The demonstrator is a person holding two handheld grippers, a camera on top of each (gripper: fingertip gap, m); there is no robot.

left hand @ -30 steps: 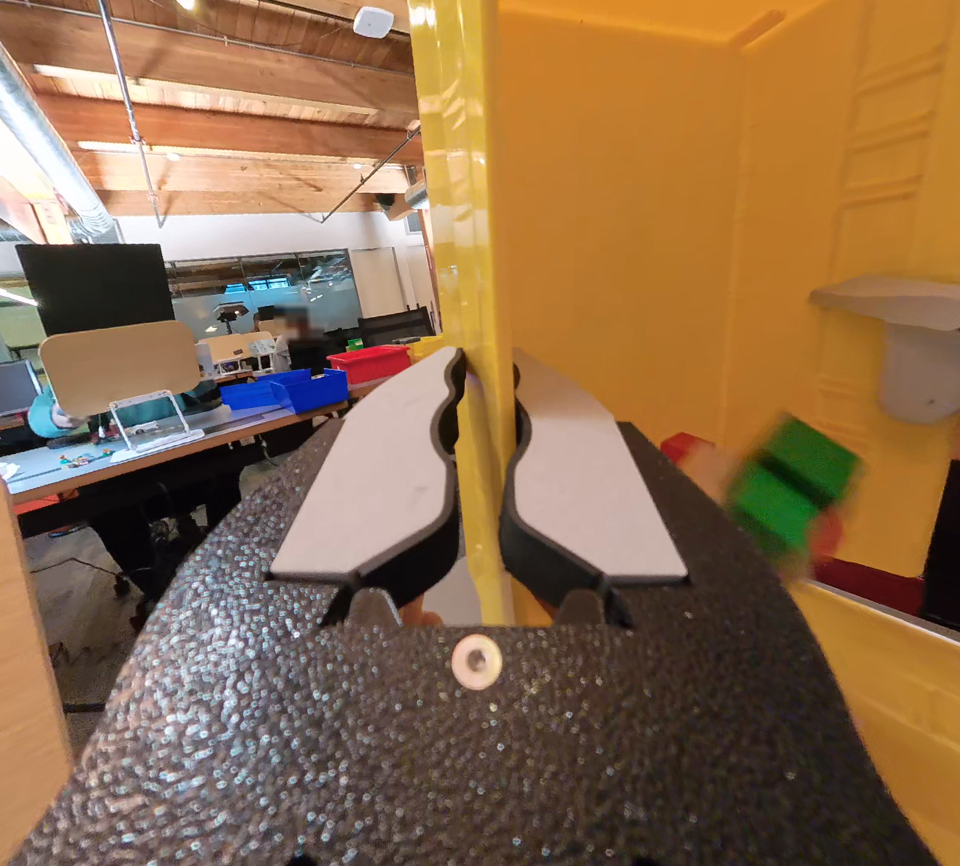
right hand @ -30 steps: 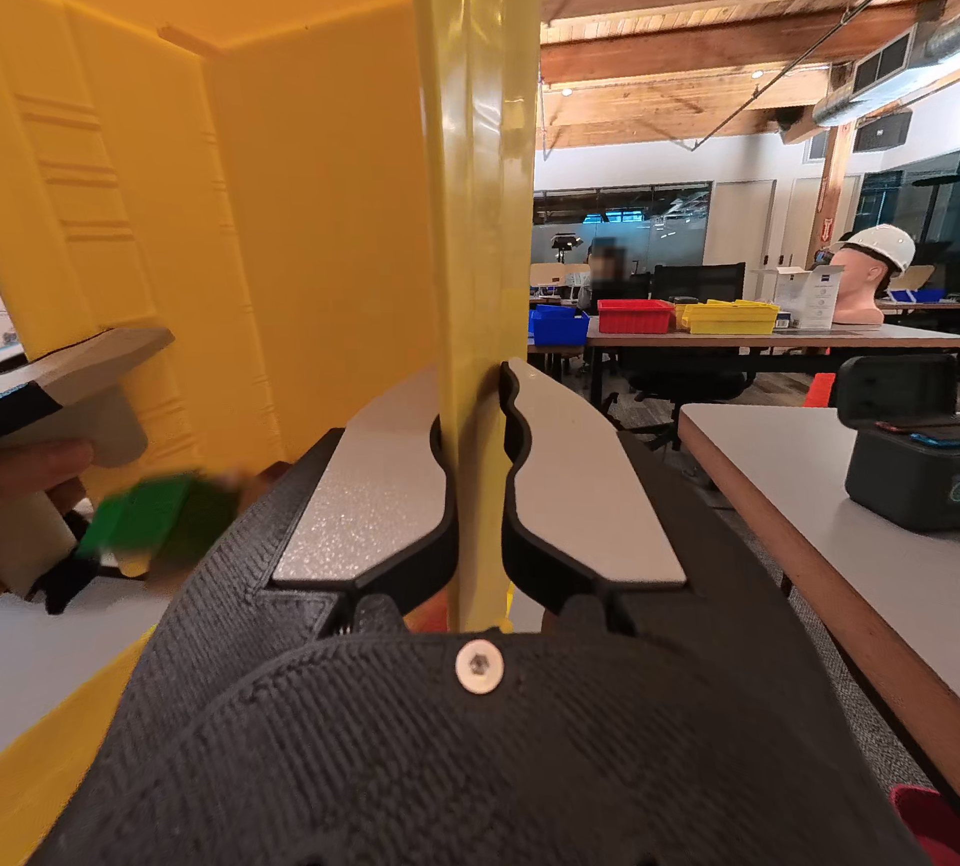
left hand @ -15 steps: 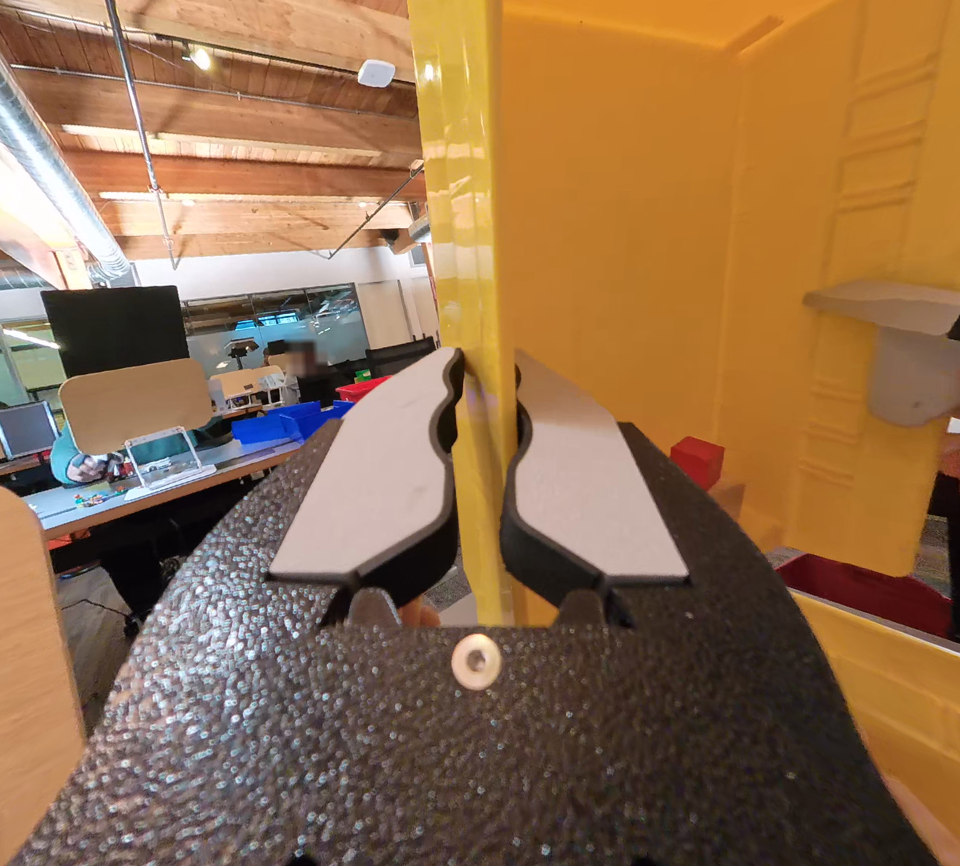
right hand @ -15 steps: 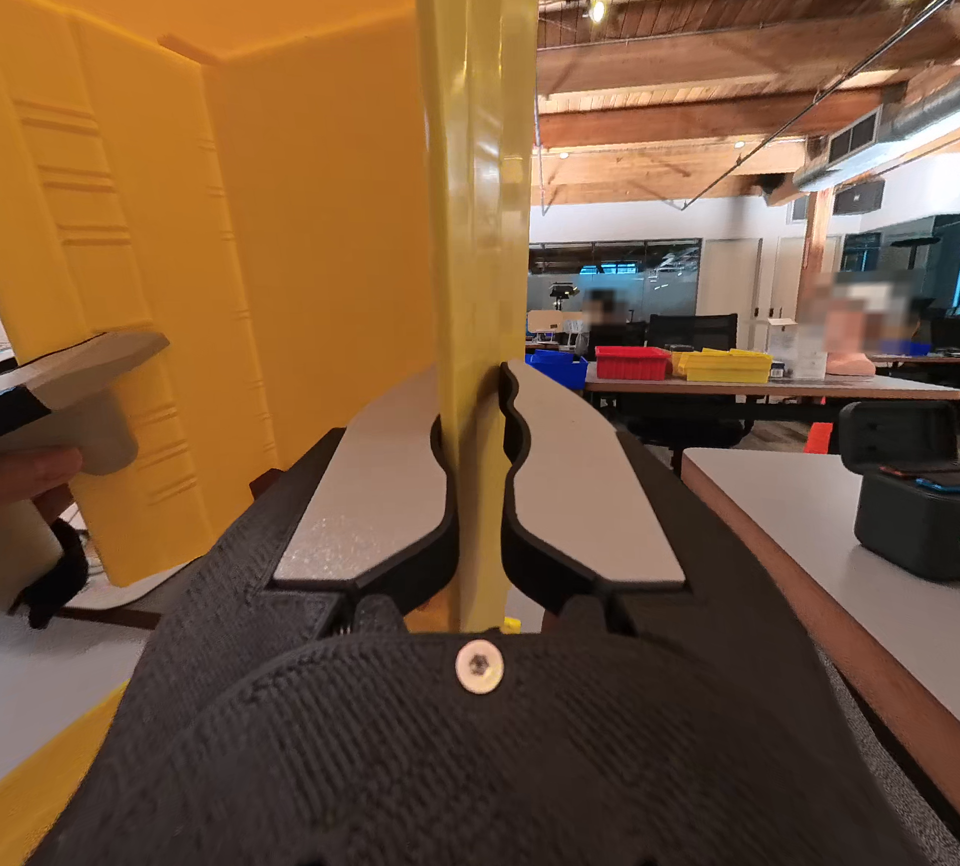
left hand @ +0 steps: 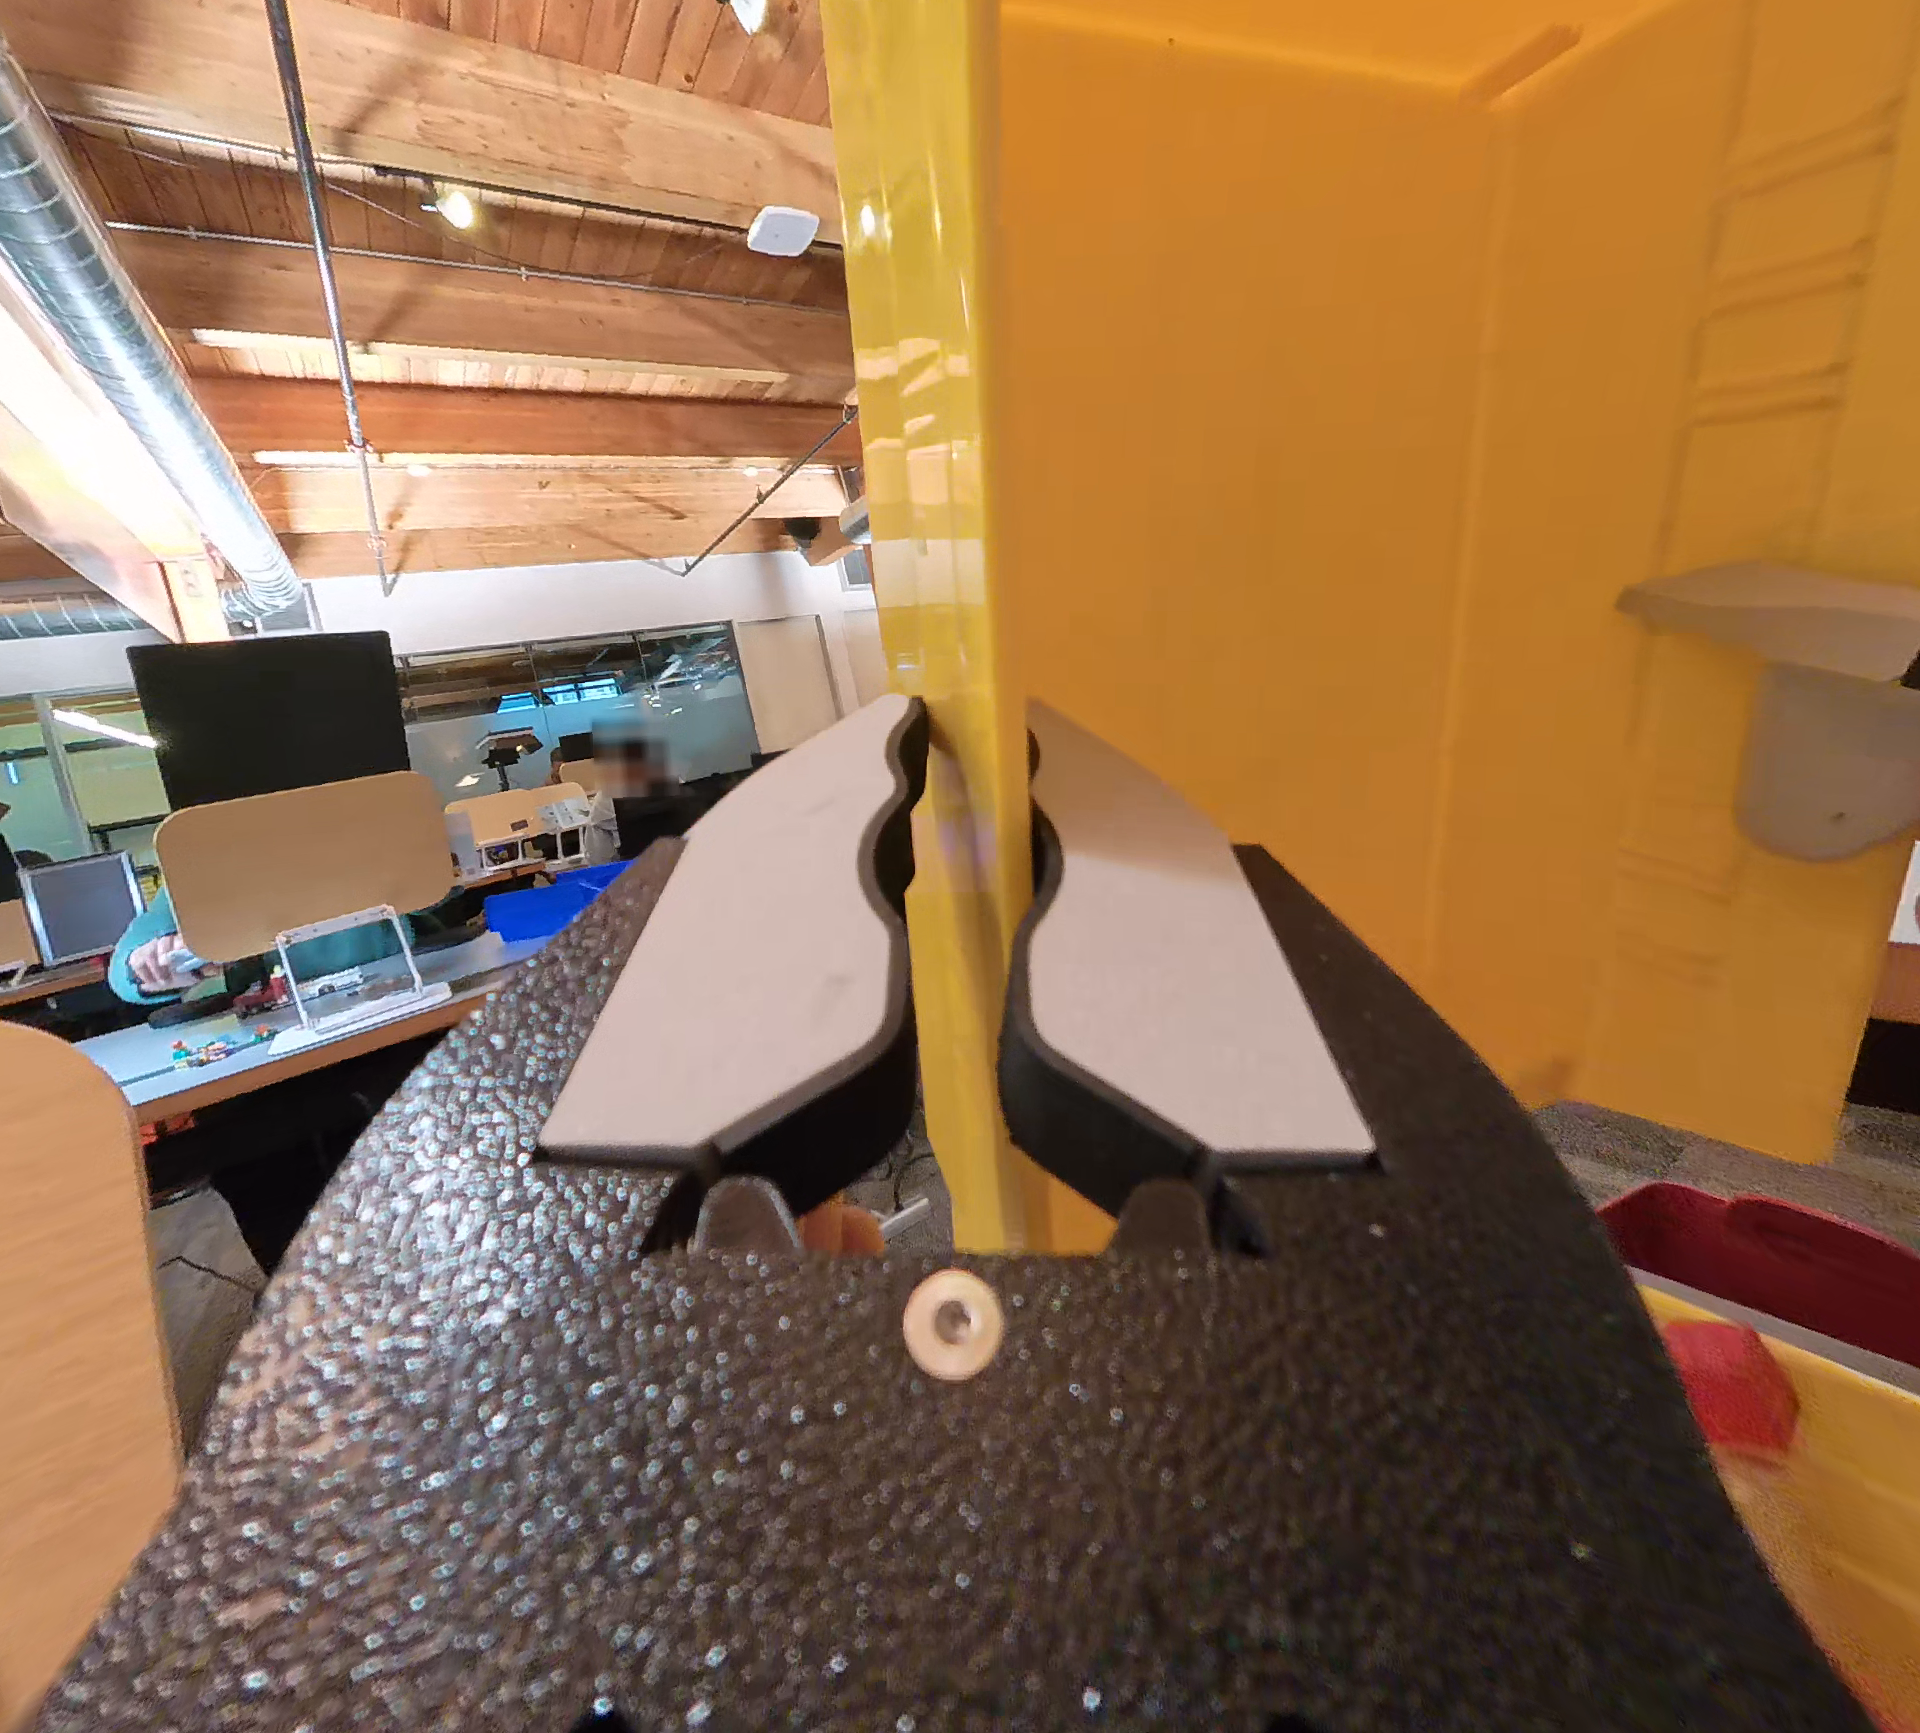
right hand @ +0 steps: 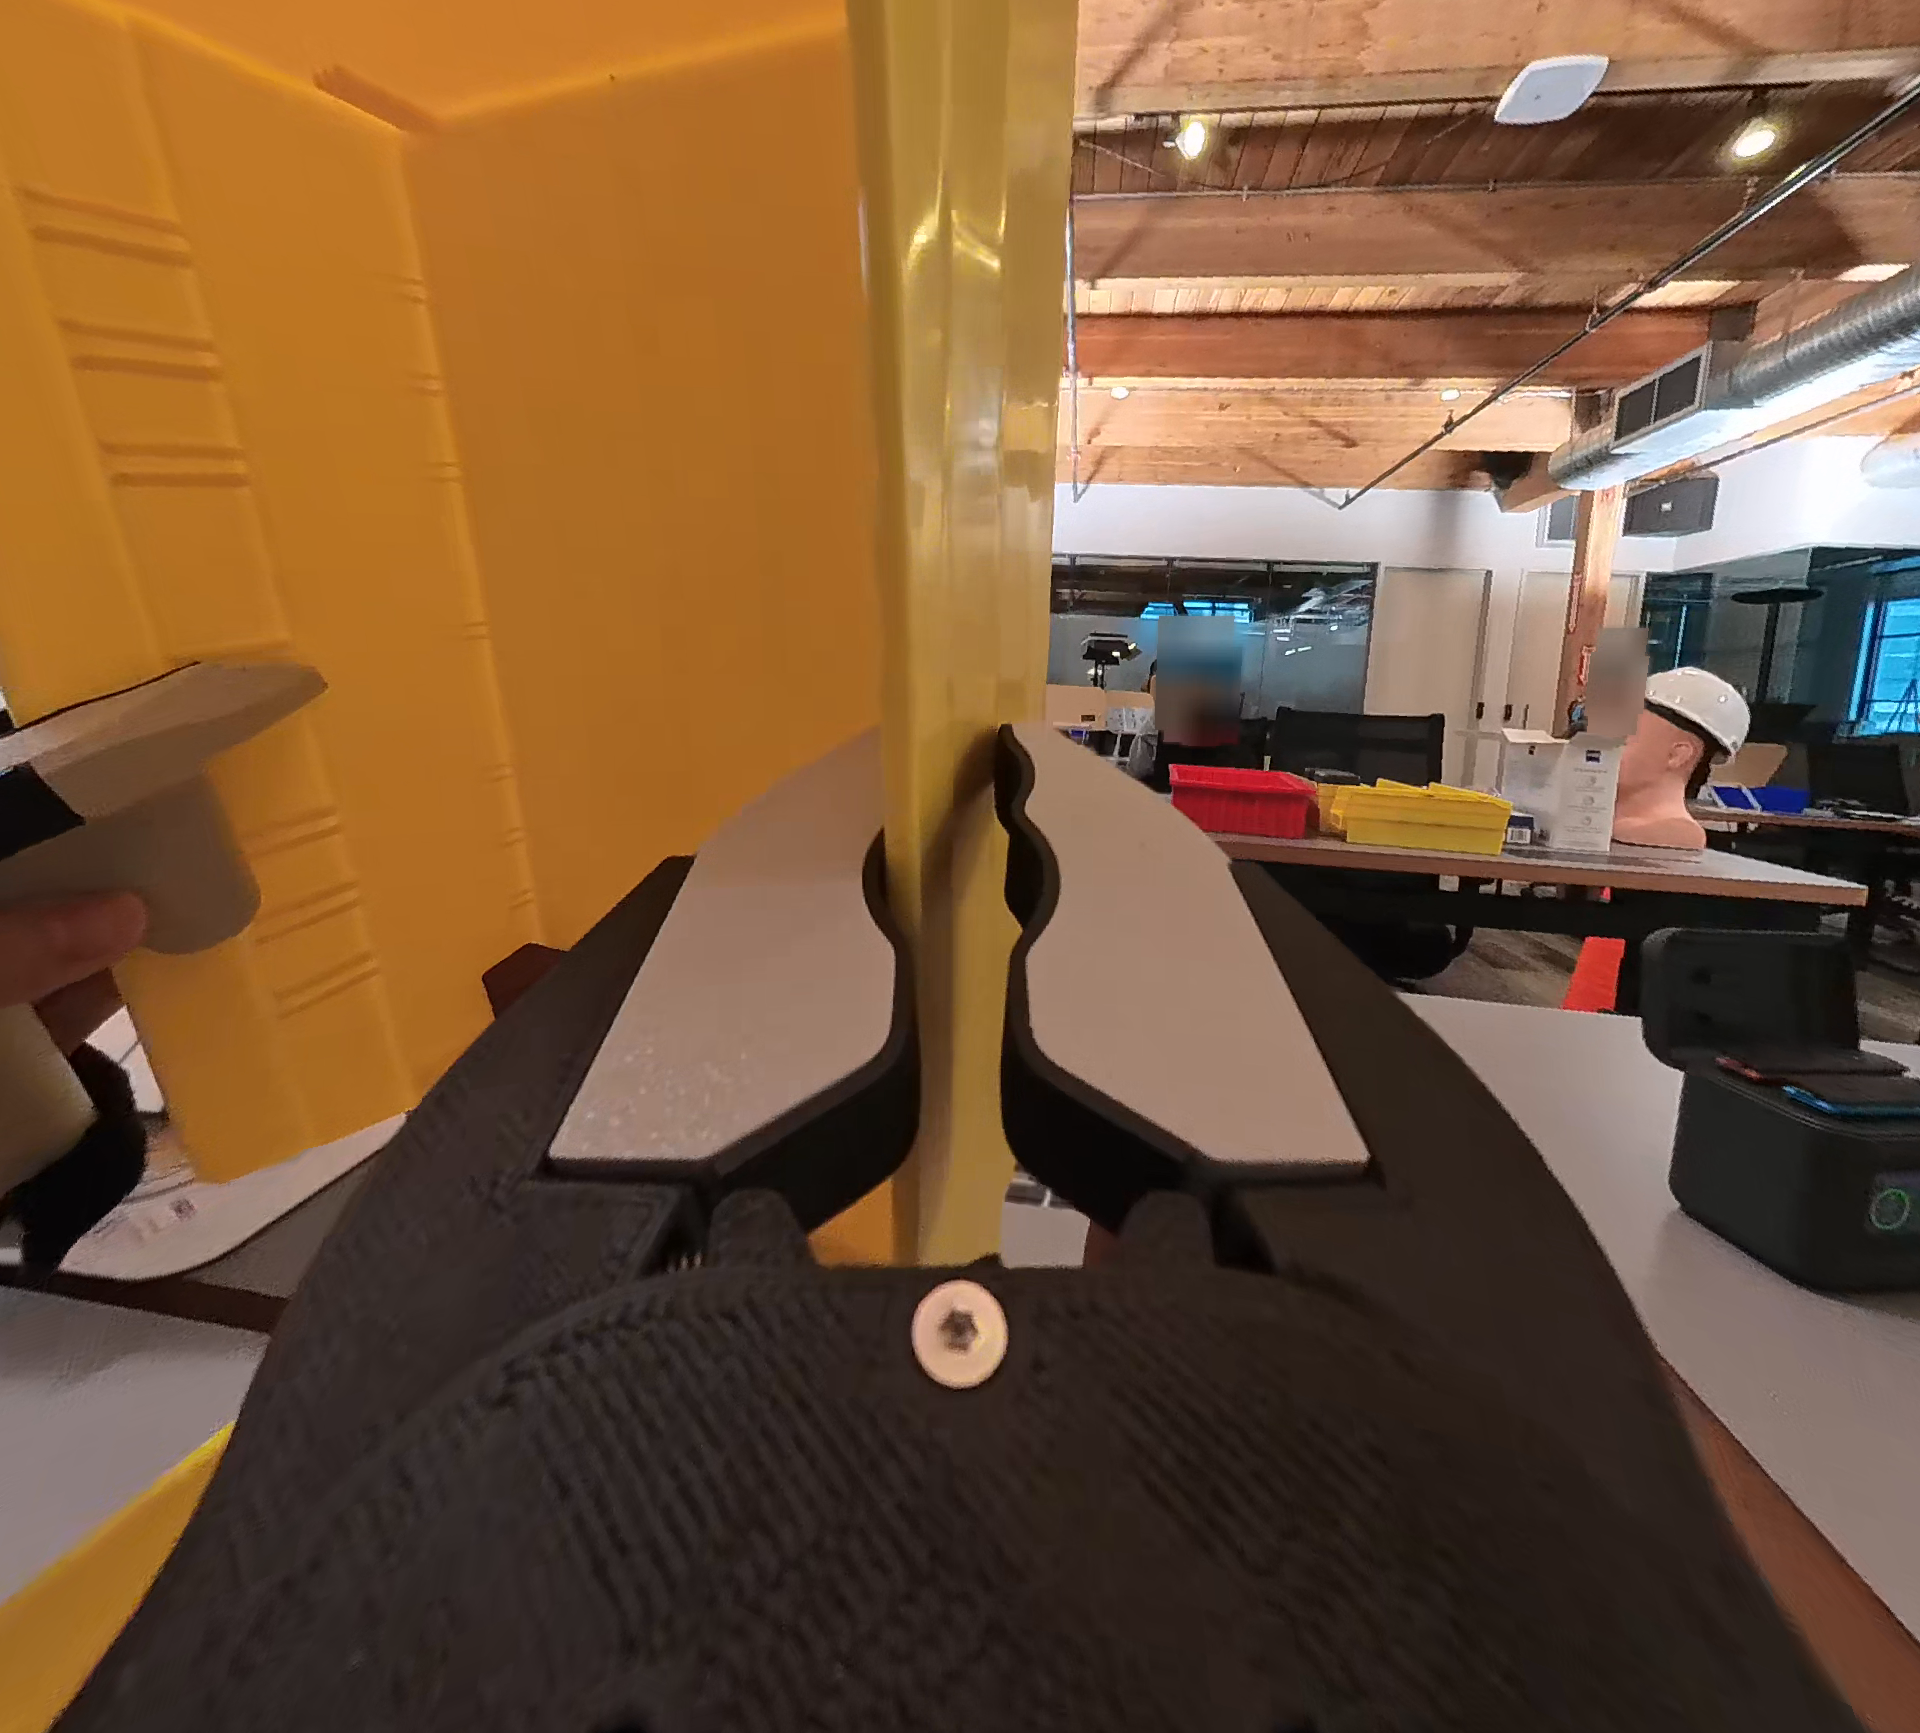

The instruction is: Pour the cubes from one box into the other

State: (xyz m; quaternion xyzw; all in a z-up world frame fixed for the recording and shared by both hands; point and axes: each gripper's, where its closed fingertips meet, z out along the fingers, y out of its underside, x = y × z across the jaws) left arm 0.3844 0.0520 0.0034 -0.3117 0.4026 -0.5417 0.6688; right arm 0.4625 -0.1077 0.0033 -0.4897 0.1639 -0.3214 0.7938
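A yellow box (left hand: 1247,436) is held tipped up between both grippers, its open side facing me and its inside bare. My left gripper (left hand: 971,727) is shut on one side wall. My right gripper (right hand: 945,748) is shut on the opposite wall (right hand: 623,436). Each view shows the other gripper's grey finger on the far wall, in the left wrist view (left hand: 1787,644) and in the right wrist view (right hand: 156,748). A red cube (left hand: 1730,1392) is blurred at the lower right, over a second yellow box (left hand: 1860,1527) below. That box's corner (right hand: 104,1558) shows at the right wrist view's lower left.
A dark red bin (left hand: 1766,1231) sits just beyond the lower yellow box. A black device (right hand: 1787,1112) stands on the grey table (right hand: 1558,1320) to the right. Desks with coloured bins, chairs and people are far behind.
A green cube dropped out of the tipped box, then a red cube slid from its lower inside down toward the second box. Both grippers tilted the box further up.
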